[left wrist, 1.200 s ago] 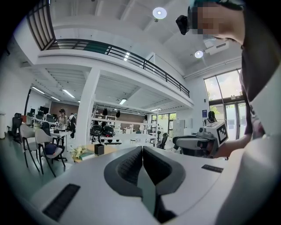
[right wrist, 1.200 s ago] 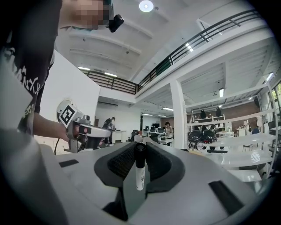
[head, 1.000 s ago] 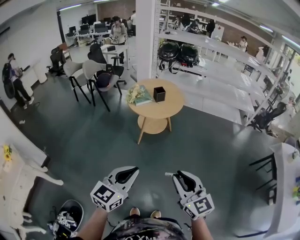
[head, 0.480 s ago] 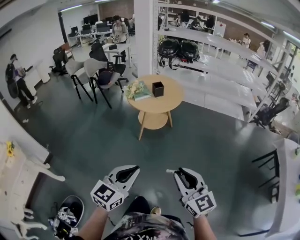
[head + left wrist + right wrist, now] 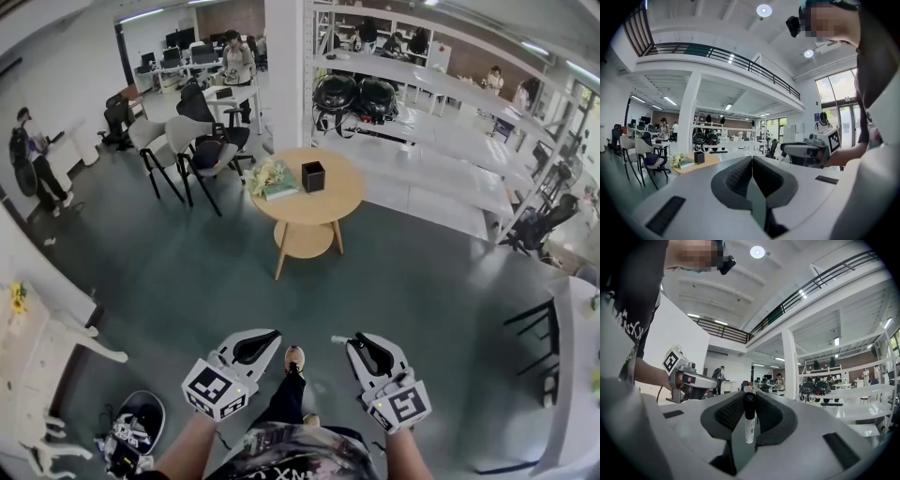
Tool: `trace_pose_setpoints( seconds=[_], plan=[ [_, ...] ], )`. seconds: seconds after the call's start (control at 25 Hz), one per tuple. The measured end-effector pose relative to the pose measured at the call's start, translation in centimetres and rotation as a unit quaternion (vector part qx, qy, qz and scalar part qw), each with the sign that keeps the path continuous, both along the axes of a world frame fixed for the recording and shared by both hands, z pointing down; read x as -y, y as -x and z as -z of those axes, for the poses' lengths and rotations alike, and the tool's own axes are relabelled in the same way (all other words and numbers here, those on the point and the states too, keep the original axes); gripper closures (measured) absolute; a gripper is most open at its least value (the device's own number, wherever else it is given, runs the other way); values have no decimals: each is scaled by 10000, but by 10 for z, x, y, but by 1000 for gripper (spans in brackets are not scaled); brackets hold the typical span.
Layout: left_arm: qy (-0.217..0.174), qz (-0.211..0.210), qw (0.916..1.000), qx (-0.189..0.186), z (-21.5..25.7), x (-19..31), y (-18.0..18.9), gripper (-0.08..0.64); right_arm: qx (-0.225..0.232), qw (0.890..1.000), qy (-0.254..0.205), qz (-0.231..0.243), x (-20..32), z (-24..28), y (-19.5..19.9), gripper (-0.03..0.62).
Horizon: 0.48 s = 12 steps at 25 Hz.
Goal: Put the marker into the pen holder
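Observation:
The black square pen holder [image 5: 313, 176] stands on a round wooden table [image 5: 319, 211] several steps ahead; it also shows small in the left gripper view [image 5: 699, 157]. A white marker with a black cap [image 5: 748, 420] stands upright between the pads of my right gripper [image 5: 750, 397], which is shut on it. In the head view its tip [image 5: 336, 339] sticks out to the left of the right gripper [image 5: 352, 343]. My left gripper [image 5: 270, 336] is held low beside it. The left gripper [image 5: 752, 161] has its jaws together with nothing between them.
A bunch of flowers on a green book [image 5: 272, 183] lies on the table beside the holder. Chairs [image 5: 192, 150] stand to its left, long white shelves [image 5: 441, 150] to its right, a white pillar [image 5: 286, 75] behind. The person's foot [image 5: 294, 359] shows between the grippers.
The person's foot has swung forward between the grippers in a step toward the table. Both grippers keep their pose, and the marker stays clamped.

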<state>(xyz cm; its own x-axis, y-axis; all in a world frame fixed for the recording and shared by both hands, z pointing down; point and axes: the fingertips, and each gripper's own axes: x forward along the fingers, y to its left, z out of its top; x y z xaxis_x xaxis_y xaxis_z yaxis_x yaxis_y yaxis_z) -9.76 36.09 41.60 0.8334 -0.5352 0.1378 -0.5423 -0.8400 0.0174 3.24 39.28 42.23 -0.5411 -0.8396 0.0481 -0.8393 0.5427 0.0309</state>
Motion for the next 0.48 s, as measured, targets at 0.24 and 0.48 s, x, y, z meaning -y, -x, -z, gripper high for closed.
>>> trace_pose_setpoints(
  seconds=[0.24,0.48],
  plan=[
    [-3,77,10000,-33,-2,21,-2,538,-11,10000,-16,46,19,0,-2,514],
    [57,118,9999,-78,-9,49,-4,538,-10,10000,6,42,47,-6,-5,514]
  ],
)
